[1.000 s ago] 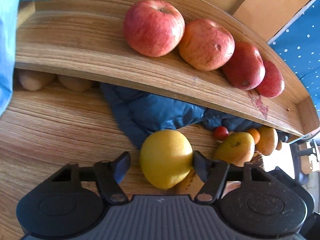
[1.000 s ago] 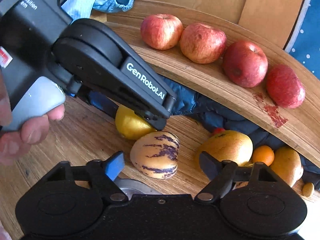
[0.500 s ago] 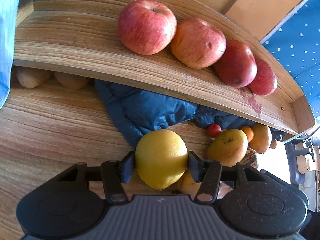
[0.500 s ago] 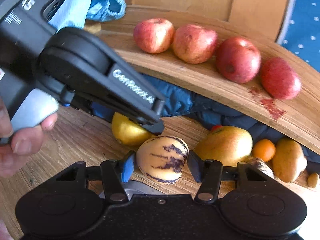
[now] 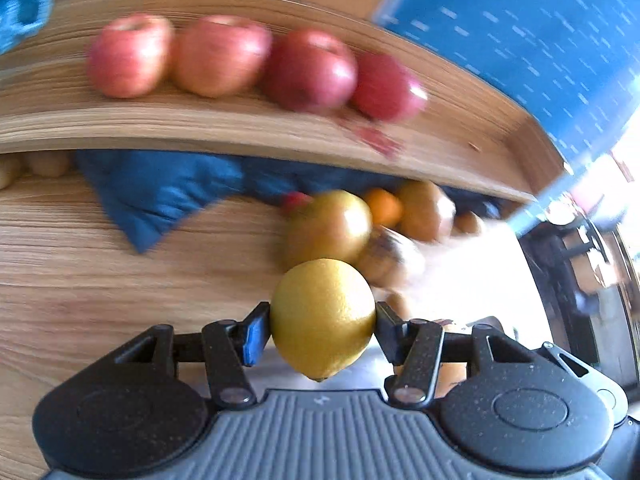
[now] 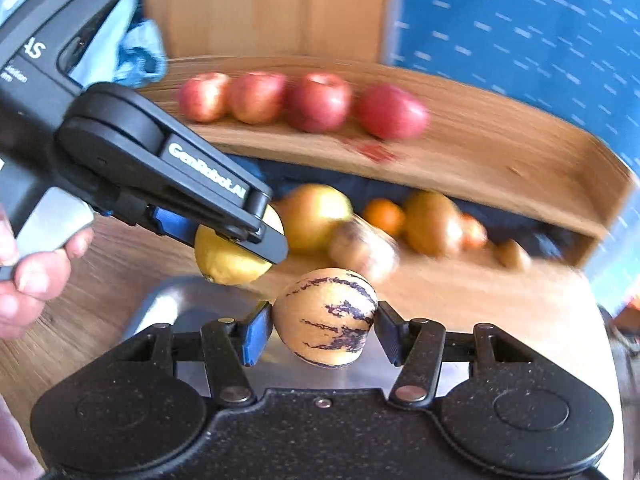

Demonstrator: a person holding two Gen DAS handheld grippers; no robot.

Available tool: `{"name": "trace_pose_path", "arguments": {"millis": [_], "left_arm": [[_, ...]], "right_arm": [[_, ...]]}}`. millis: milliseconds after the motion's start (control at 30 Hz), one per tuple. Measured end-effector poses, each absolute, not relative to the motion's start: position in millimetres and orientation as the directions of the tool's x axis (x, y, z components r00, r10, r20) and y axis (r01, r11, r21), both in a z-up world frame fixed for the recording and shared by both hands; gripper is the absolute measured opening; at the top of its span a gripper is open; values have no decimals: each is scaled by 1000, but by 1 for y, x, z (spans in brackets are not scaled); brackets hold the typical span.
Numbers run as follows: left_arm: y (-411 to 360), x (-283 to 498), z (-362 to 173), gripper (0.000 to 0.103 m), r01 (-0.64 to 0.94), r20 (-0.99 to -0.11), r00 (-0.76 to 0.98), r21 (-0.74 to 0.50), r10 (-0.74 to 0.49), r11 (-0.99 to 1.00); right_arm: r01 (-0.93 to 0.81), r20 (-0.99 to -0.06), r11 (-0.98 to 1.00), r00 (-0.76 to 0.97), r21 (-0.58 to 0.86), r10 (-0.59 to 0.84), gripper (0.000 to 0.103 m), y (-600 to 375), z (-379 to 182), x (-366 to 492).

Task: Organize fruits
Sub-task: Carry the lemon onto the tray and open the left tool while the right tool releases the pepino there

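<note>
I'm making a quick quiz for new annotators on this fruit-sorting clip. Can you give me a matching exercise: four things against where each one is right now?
Things:
1. lemon
2. striped fruit
3. apples
4. small orange

Places:
A. on the upper wooden shelf
B. in the right gripper
C. under the shelf, among loose fruit
D. in the left gripper

Pairs: 1-D, 2-B, 3-A, 4-C

We see a grained wooden shelf [image 6: 460,160], glossy red apples [image 5: 308,68], a dimpled matt lemon [image 5: 322,314] and padded blue cloth [image 5: 160,188].
</note>
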State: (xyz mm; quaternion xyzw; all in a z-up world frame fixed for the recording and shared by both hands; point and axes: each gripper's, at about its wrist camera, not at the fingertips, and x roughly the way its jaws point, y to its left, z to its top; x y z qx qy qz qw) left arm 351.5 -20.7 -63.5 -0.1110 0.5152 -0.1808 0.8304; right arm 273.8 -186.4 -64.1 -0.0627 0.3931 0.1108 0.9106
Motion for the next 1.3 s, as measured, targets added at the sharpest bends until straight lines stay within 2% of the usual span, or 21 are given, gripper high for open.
{"name": "trace_pose_path", "arguments": {"millis": [433, 967, 1100, 1167, 1300], "left_arm": [[-133, 298, -75, 59, 384, -829, 248, -391, -502, 836], [-146, 265, -86, 60, 333, -857, 271, -343, -438, 878], [-139, 257, -83, 60, 291, -848, 303, -351, -434, 890], [-133, 251, -80, 67, 278, -841, 324, -353, -434, 893], [-119, 238, -74, 71, 229, -842, 356, -340, -404, 912]], "right_arm": [[-45, -790, 998, 614, -36, -1, 57, -276, -71, 194], [-104, -791, 994, 611, -25, 44, 59, -287, -74, 164], [-144, -780, 989, 622, -29, 67, 69, -285, -72, 158], [-163, -775, 986, 627, -28, 82, 73, -284, -70, 154], [-197, -764, 980, 636, -23, 110, 80, -283, -68, 145]]}}
